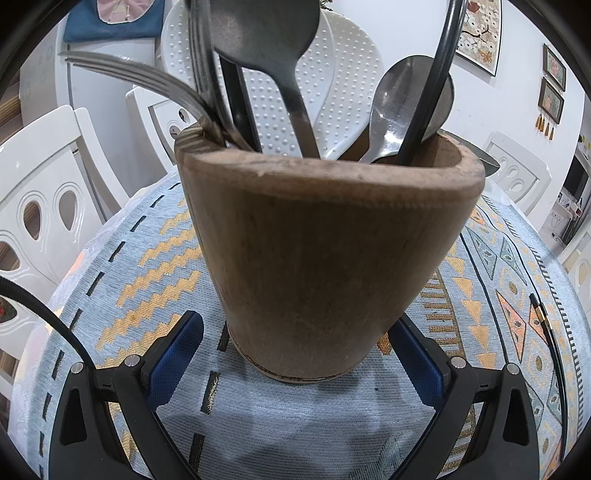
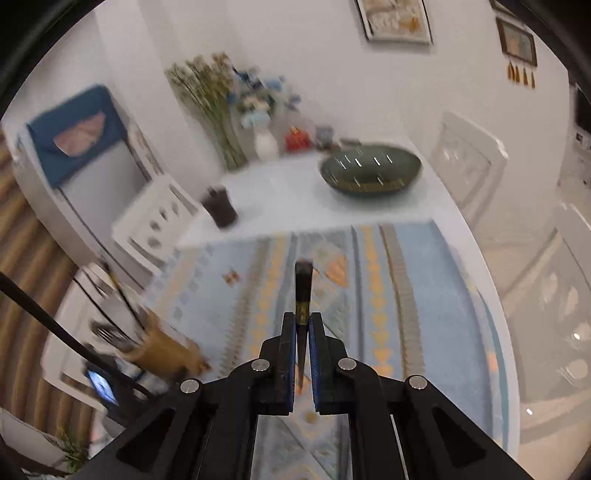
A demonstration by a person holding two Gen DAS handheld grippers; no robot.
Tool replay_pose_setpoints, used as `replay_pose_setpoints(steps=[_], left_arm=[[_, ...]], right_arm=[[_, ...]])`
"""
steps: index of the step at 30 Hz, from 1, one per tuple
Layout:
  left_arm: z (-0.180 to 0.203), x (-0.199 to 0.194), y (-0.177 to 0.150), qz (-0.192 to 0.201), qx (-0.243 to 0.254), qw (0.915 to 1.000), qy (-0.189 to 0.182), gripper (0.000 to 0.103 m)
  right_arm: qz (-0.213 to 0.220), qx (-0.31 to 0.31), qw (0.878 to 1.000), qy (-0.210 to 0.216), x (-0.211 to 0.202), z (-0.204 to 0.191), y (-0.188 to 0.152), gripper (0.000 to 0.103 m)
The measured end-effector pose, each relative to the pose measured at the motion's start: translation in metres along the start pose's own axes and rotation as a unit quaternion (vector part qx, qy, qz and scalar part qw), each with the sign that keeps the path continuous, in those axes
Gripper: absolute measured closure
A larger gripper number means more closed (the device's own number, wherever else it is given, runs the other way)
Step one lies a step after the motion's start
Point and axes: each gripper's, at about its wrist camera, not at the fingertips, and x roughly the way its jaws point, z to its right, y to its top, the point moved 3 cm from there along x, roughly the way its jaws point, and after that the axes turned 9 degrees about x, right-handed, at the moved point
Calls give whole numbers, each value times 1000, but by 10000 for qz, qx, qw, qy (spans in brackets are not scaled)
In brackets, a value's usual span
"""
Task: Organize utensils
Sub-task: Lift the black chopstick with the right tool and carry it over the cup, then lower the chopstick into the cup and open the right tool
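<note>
Left wrist view: my left gripper (image 1: 295, 354) stands wide w/ blue pads either side of the wooden holder's (image 1: 325, 251) base, seemingly just short of touching. Holder stands upright on the patterned runner (image 1: 147, 251), near me, already packed: forks (image 1: 147, 74), dark ladle (image 1: 266, 33), spoon (image 1: 399, 96), white dotted spatula (image 1: 273, 122), black chopstick (image 1: 432, 81). Another chopstick (image 1: 546, 332) lies far right on the cloth.

Right wrist view, blurred: my right gripper (image 2: 303, 328) is pinched narrow on a dark gold-banded chopstick (image 2: 303, 288). Holder (image 2: 166, 350) sits low left. Step, I judge: carrying it over; next needs a swing left and a drop into a gap btwn handles. Green bowl (image 2: 369, 170) and dark cup (image 2: 219, 208) sit far off, clear of the path.
</note>
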Motion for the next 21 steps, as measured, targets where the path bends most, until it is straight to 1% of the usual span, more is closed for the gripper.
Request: replay_pose_setpoints(steps=[1,2,5,7,9,11,16,21], left_arm=[[0,0,0,-1,-1,10000,-1,2],[0,0,0,0,0,10000,0,2],[-1,0,0,0,-2,10000,-3,2],[0,0,0,-1,1,10000,0,2],[0,0,0,0,1,10000,-1,2],[0,0,0,-1,0,10000,-3,2],[1,0,0,2,1,10000,0,2],[0,-2,1,19,-5,10000,-4,2]], right_arm=[[81,-7,10000,55,-5,-6,3,97],[221,-22,9996,191,-11,-17,11,97],[433,-90,9977,516,-20,-48,24,97],[514,-218,9950,827,-28,-73,32,97],[528,-364,9928,1012,-32,-95,37,97],[570,-539,9904,1142,-34,-118,41,97],[612,-850,9836,1466,-38,-160,41,97],[550,-1099,9803,1549,-33,-181,34,97]])
